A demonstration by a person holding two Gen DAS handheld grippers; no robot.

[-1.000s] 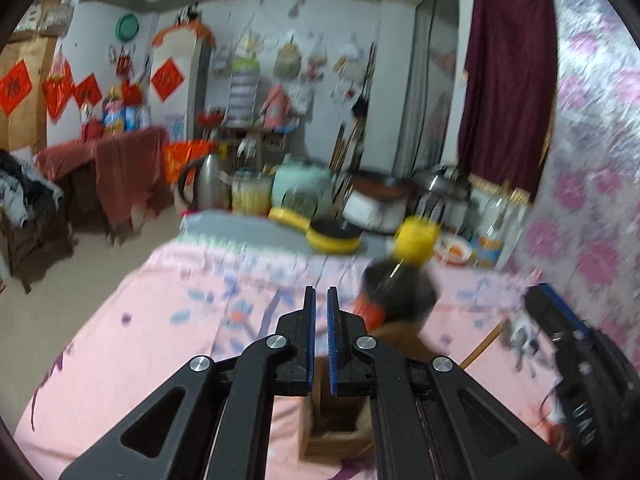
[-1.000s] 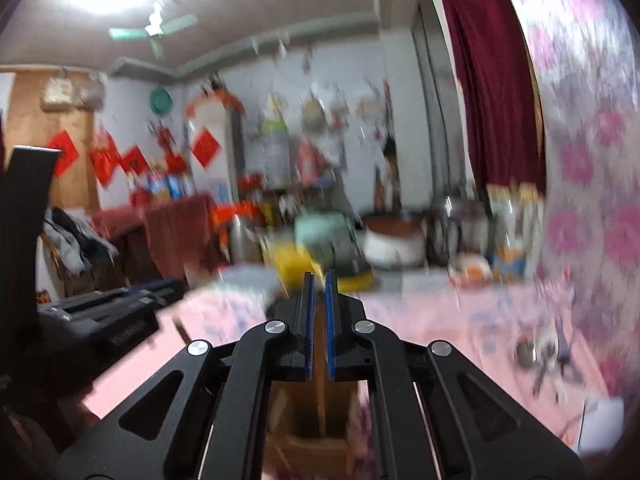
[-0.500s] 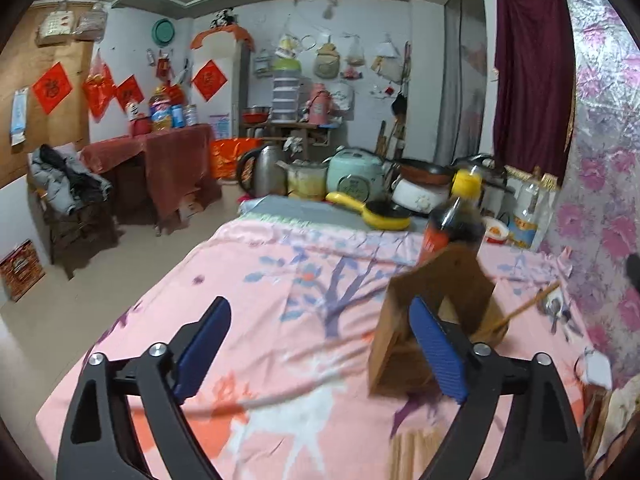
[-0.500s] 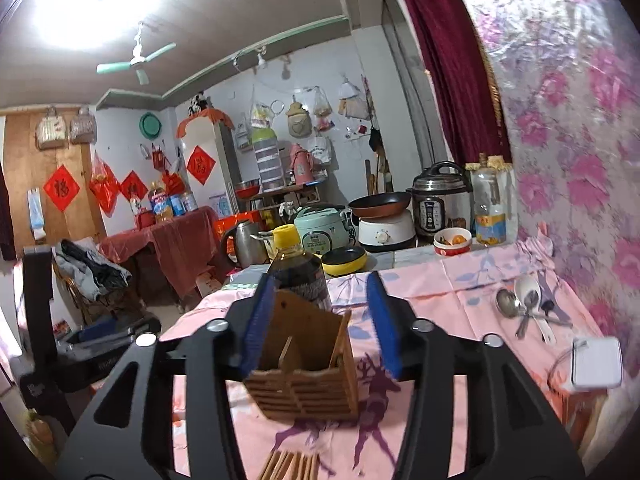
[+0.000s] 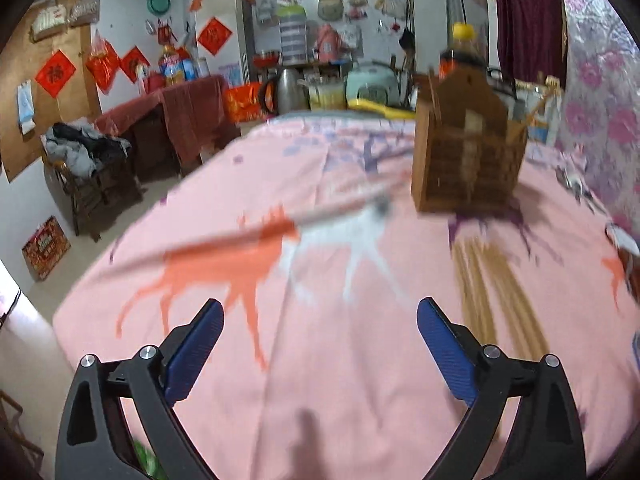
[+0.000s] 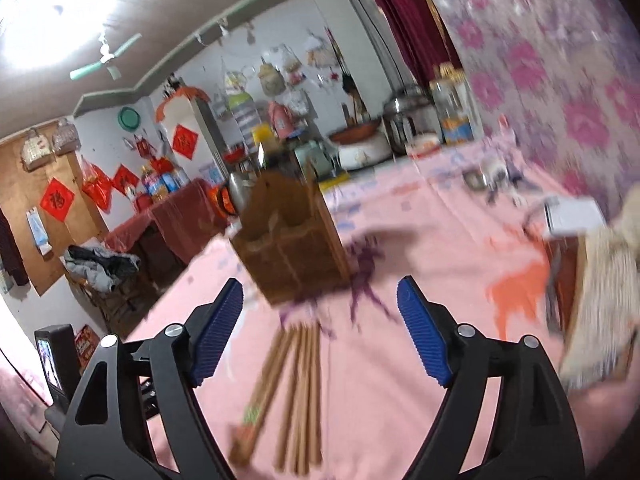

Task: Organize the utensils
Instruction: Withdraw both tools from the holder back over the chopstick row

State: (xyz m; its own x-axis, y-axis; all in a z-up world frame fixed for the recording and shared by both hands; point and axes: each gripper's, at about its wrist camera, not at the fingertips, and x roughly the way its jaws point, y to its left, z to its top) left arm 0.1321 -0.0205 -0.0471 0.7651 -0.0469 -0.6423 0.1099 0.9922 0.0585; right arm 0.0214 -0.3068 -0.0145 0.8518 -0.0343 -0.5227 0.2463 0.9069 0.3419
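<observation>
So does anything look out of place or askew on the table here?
Yes. The chopsticks lie loose and fanned out on the pink cloth in front of the wooden holder, not in it. Spoons also lie scattered near the wall. Nothing looks spilled or broken.

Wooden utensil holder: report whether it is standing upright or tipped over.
Upright. The wooden utensil holder stands on its base on the pink tablecloth, open top facing up; the right wrist view agrees. Chopsticks lie flat before it.

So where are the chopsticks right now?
The chopsticks lie flat on the pink cloth, just in front of the wooden holder. In the right wrist view they sit low in the middle; in the left wrist view, lower right.
</observation>
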